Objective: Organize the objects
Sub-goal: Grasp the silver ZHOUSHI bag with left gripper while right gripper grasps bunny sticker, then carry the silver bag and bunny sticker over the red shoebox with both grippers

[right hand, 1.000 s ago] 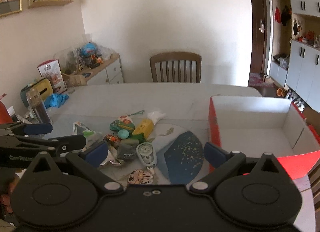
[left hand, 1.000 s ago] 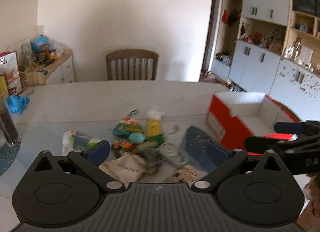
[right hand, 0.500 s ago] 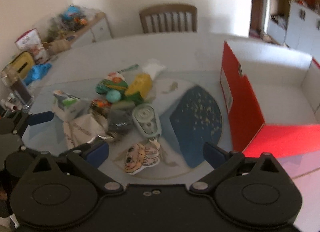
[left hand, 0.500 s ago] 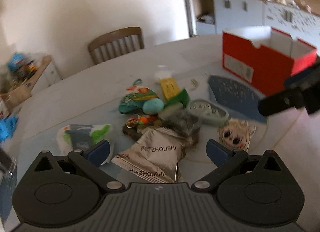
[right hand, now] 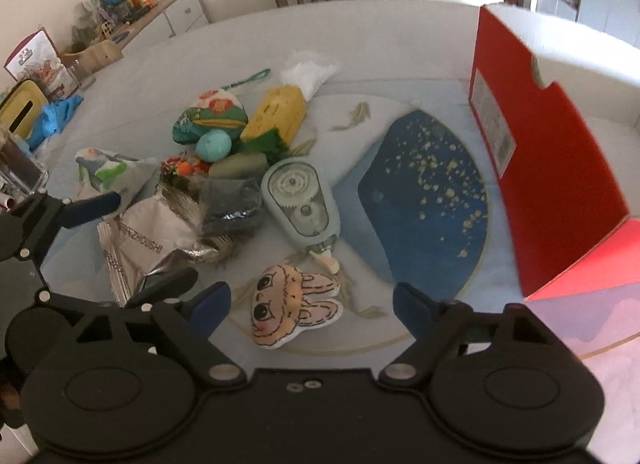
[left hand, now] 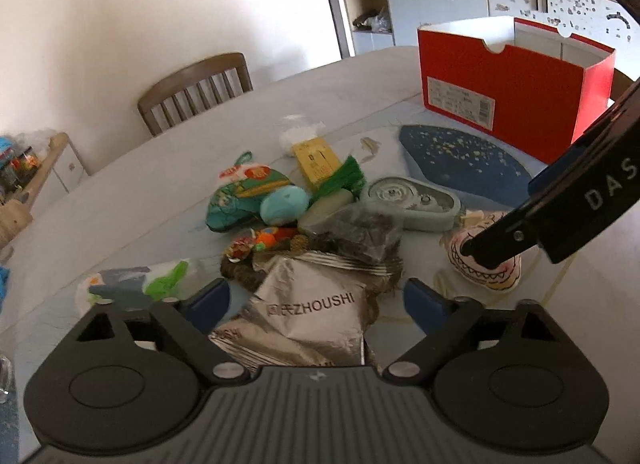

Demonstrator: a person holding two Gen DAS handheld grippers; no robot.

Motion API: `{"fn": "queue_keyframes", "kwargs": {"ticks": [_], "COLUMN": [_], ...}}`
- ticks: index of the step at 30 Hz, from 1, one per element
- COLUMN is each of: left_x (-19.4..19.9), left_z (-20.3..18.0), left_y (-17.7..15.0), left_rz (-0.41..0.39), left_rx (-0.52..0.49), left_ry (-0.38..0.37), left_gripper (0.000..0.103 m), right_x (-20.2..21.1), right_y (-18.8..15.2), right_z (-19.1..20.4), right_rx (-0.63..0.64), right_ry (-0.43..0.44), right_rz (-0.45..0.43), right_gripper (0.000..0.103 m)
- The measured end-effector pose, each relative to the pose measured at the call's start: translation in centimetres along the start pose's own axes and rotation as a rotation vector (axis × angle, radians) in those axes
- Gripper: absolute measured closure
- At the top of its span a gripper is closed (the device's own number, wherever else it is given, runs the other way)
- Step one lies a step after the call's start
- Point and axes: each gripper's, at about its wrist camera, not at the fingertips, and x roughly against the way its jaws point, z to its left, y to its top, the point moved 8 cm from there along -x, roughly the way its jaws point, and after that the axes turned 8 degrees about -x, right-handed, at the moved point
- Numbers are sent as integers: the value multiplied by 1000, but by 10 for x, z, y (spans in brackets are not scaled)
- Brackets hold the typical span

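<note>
Both grippers came down, fingers closing a bit but spread: left gripper (left hand: 316,300) around the silver packet (left hand: 308,316), right gripper (right hand: 312,304) around the bunny patch (right hand: 292,304). Flat things could slip away.

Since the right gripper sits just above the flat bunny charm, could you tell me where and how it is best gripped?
Grip the bunny charm across its round head, coming from above with the right gripper tilted steeply down. It lies flat on the table, apart from the pile, so one finger goes on each side edge. The ears spread wider and the string end is thin; the head looks the firmest part.
</note>
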Motion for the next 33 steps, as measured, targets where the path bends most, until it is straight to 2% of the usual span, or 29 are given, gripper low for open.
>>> {"fn": "queue_keyframes", "kwargs": {"ticks": [1, 6, 7, 10, 13, 19, 20, 28, 33], "left_x": [-2, -2, -1, 0, 2, 7, 8, 23, 41], "left_z": [0, 1, 2, 2, 2, 2, 2, 3, 5], "left_y": [-2, -3, -3, -4, -5, -7, -7, -8, 1], "left_rz": [6, -1, -3, -4, 0, 4, 6, 33, 21], "left_rx": [2, 13, 14, 19, 33, 55, 61, 128, 159], "left_ry": [2, 11, 14, 18, 12, 13, 10, -25, -39], "left_gripper": [16, 27, 33, 38, 47, 53, 56, 57, 57], "right_x": [-3, -10, -12, -14, -13, -9, -7, 11, 32], "right_y": [-1, -2, -2, -4, -4, -6, -5, -4, 1], "right_z": [-1, -2, -1, 1, 4, 6, 7, 8, 9], "right_rx": [-11, -42, -41, -41, -33, -38, -34, -10, 4], "right_ry": [2, 14, 14, 18, 28, 42, 42, 29, 26], "right_rz": [13, 44, 48, 58, 62, 58, 53, 17, -24], "right_gripper": [21, 26, 30, 38, 54, 59, 59, 59, 59]}}
